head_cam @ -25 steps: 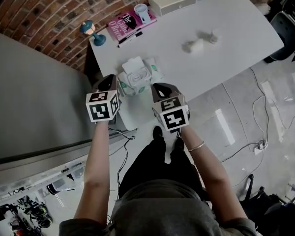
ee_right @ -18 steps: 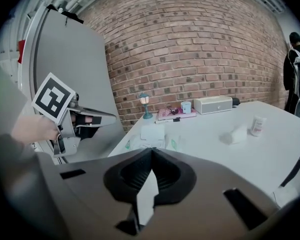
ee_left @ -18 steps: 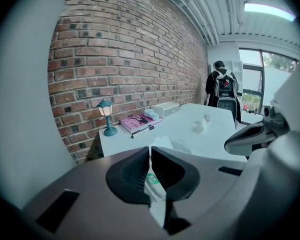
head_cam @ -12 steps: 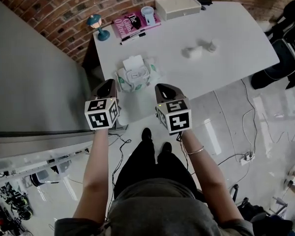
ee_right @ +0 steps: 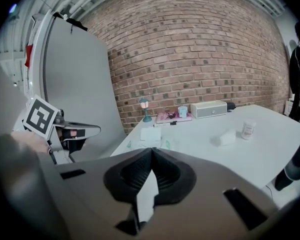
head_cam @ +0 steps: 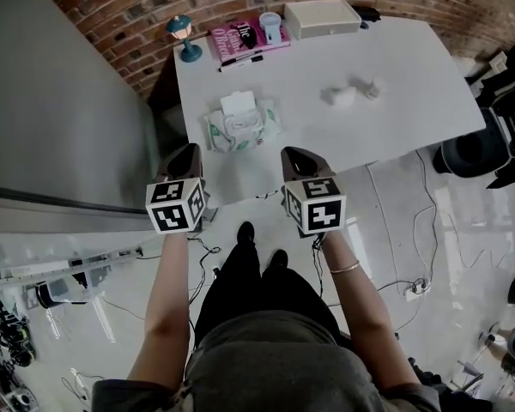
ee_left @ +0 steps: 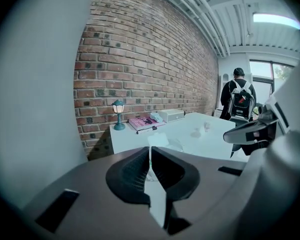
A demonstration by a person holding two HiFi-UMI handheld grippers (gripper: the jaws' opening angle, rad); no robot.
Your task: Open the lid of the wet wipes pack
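Wet wipes pack [head_cam: 240, 130] lies on the white counter [head_cam: 412, 84], close to the front edge and toward the left corner. Its lid [head_cam: 237, 103] already stands up as a white flap at the far side of the pack. Compared with one second ago, we have drawn both grippers back. Then they were just in front of the pack; now the left gripper [head_cam: 187, 150] and the right gripper [head_cam: 293, 154] hang near the front edge of the counter, clearly apart from the pack. On each gripper the jaws are closed together, and nothing is between them. The pack has kept its place and the flap stays raised. From this we judge that the opening is done and the hands are only retreating; no further step seems needed. The long axis of the pack runs from left to right in the head view, about along the front edge of the counter. Its opening faces upward, and the lid seems hinged on the side toward the brick wall [head_cam: 112, 7], so it folds away from us.
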